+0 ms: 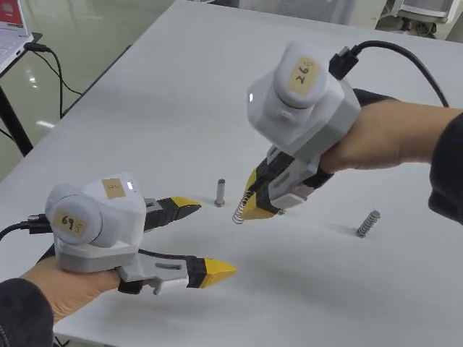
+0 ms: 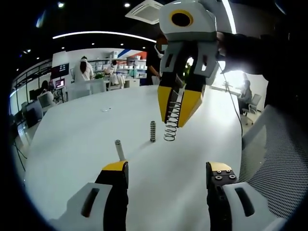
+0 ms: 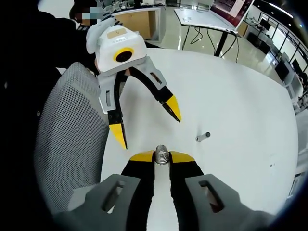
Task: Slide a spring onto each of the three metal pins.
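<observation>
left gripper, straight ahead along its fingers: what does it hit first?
Probably the spring held in the right gripper: it hangs centred ahead of the open left gripper. The metal pin stands left of that line in its view. Depth and height are unclear; it might pass underneath.

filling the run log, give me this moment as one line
right gripper: shut on spring near pin | left gripper: open, empty | pin: upright, bare | second spring: on table

a pin (image 1: 220, 192) stands on the table (image 1: 217, 87); the right gripper (image 1: 255, 209) holds a spring (image 1: 241, 207) just right of it, a loose spring (image 1: 368, 223) lies farther right, the left gripper (image 1: 214, 239) in front.
</observation>
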